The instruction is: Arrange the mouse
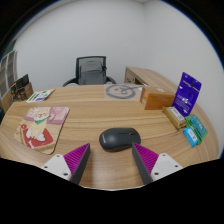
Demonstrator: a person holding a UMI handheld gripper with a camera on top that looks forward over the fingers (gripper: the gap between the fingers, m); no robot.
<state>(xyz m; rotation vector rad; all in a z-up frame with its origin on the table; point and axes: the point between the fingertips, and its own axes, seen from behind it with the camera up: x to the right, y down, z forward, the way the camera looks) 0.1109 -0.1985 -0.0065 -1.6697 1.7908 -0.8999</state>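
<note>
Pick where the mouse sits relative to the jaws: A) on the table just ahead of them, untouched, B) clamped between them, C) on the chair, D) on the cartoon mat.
A: the mouse rests on the table just beyond the open gripper, with neither pad touching it.

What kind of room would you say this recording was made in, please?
Most likely a small office or meeting room: a wooden table with a black office chair behind it, a computer mouse lying just ahead of the open tool, and plain white walls.
</note>
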